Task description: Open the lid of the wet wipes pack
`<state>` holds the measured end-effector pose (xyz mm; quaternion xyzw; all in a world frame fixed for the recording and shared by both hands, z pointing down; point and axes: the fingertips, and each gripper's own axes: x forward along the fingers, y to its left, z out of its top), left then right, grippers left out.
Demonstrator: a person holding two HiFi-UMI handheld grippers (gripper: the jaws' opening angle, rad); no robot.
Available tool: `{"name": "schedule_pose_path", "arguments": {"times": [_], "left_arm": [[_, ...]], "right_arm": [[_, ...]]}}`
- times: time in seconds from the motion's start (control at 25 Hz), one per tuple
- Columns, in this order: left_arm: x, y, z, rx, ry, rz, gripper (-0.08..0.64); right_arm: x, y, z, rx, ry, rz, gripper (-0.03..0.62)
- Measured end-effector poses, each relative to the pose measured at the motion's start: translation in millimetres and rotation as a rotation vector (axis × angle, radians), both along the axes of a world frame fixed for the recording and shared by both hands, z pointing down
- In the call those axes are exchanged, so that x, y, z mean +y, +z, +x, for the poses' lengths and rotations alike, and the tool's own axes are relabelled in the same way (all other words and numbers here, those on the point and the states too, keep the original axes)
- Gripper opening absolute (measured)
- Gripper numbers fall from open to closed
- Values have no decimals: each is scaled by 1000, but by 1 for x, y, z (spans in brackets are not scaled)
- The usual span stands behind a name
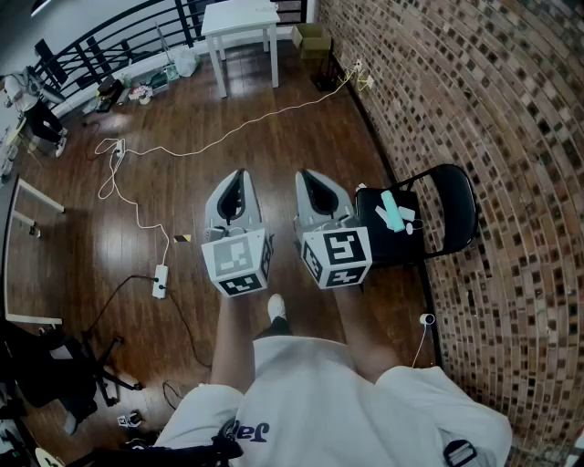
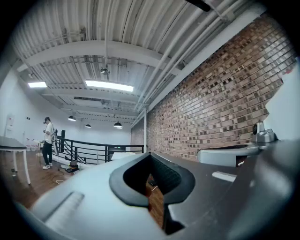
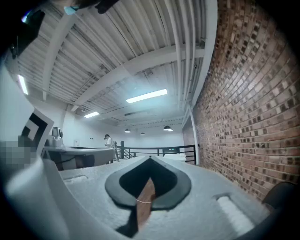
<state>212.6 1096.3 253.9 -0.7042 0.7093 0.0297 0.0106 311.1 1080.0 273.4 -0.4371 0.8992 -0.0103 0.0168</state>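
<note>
The wet wipes pack [image 1: 393, 212], pale teal and white, lies on the seat of a black chair [image 1: 453, 210] by the brick wall. Both grippers are held level, side by side, over the wooden floor to the left of the chair and apart from it. My left gripper [image 1: 239, 175] has its jaws together with nothing between them; in its own view [image 2: 151, 159] only a thin slit of floor shows. My right gripper [image 1: 310, 175] is nearer the chair, also shut and empty [image 3: 149, 161]. Neither gripper view shows the pack.
A brick wall [image 1: 474, 109] runs along the right. A white table [image 1: 239, 20] and a cardboard box [image 1: 313, 38] stand far ahead. White cables and a power strip [image 1: 161, 280] lie on the floor at left. A person [image 2: 48, 140] stands by the distant railing.
</note>
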Motion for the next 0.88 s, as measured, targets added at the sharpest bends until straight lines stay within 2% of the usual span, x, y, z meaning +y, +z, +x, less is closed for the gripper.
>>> {"name": "schedule_pose_path", "arguments": {"times": [0.32,0.48,0.64,0.88], "left_arm": [[-38,2,-72,19,-1,-13,17],[-55,23,-102,20,-6,-25,17],[-71,31,-101,33,31,-38,17],[-119,36,-105,67,38,-46,17]], "right_arm": [[-40,1,-76,13,-11,4,-12],[-63,10,-93,42,28,3,-12],[-86,18,-90,44,67,-29,-12],[-122,27,-98,49,55,-37,-12]]}}
